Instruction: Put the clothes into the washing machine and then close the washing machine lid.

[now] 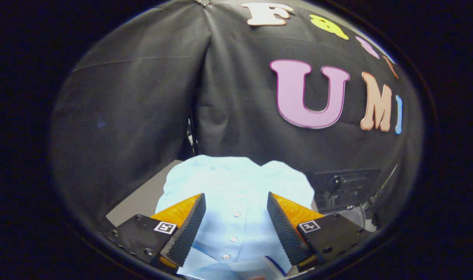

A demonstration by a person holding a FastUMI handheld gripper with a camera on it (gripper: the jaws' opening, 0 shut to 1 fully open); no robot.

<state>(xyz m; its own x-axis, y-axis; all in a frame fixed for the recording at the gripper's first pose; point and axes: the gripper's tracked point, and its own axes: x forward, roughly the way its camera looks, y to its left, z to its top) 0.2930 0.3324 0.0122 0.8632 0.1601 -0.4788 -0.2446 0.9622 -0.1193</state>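
Grey worktop against black cloth booth wall, pale blue buttoned shirt lying crumpled on it, gripper jaws spread wide above the shirt's button placket, gripping nothing.

My gripper stood with fingers apart above the pale blue buttoned shirt, which lay on a grey tabletop; black hardware sat right.
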